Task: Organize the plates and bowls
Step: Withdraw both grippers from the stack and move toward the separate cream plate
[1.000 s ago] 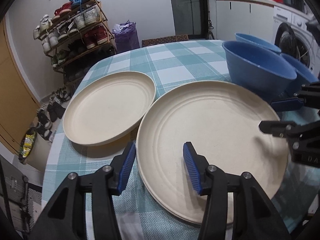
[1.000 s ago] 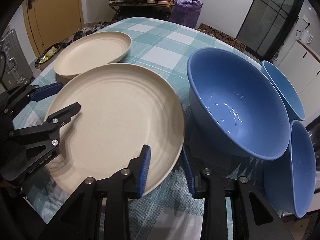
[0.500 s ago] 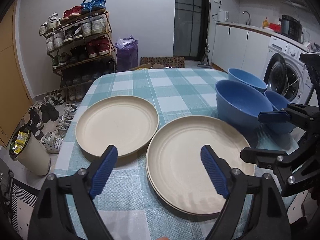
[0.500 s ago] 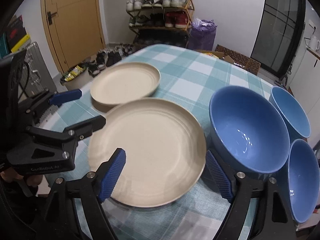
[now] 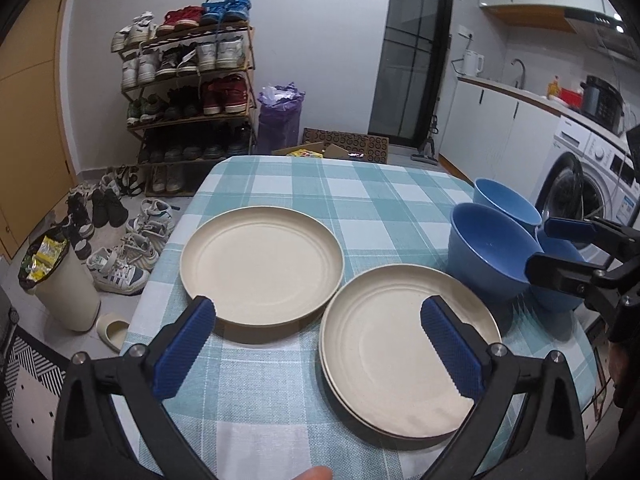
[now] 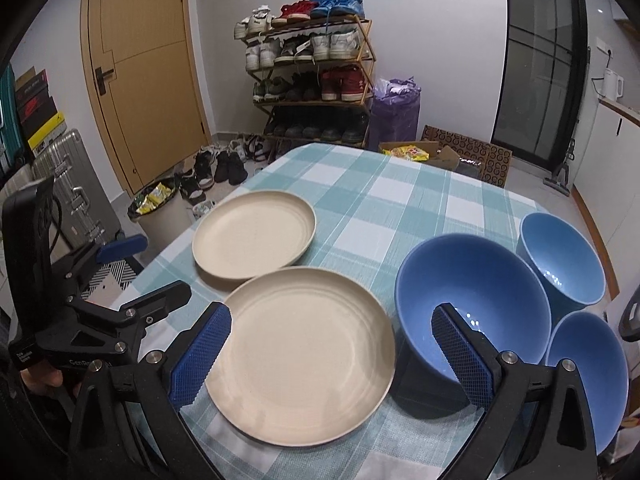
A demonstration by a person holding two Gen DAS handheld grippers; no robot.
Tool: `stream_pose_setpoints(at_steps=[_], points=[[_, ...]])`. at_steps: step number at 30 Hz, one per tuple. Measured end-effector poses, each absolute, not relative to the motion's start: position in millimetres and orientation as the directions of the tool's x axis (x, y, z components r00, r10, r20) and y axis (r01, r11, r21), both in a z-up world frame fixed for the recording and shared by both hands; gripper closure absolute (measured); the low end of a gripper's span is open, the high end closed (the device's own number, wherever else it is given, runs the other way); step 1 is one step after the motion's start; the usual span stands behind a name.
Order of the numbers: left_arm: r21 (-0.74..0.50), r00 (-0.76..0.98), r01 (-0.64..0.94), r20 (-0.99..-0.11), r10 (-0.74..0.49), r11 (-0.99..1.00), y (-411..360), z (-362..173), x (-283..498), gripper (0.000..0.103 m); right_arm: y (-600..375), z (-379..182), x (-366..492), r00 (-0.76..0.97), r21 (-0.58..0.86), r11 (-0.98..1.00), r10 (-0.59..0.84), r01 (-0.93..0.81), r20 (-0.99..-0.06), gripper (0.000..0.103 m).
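Left tongs (image 5: pixel 318 342) hover over the checked tabletop (image 5: pixel 376 200), jaws opening wide with nothing gripped; a single cream plate (image 5: pixel 262 266) lies at left; beside it sits a cream stack of plates (image 5: pixel 384 344); right tongs (image 6: pixel 330 354) also spread, opening and empty, above that stack; three blue bowls (image 6: pixel 472 300) cluster upright at the right edge, touching one another.
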State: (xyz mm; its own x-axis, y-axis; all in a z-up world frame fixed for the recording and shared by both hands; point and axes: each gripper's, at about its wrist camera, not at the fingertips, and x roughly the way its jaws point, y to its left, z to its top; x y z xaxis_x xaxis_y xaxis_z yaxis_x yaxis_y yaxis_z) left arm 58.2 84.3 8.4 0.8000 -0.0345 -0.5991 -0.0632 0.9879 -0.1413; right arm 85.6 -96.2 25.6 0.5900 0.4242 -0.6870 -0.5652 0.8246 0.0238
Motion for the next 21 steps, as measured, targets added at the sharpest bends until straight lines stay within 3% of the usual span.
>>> stream_pose_setpoints(at_steps=[21], points=[[-0.171, 0.811, -0.207, -0.581, 0.071, 0.963, 130.3, 12.3, 68.7, 0.000, -75.9, 65.8, 112.8, 0.601, 0.020, 0.802, 0.463, -0.597, -0.651, 0.001]])
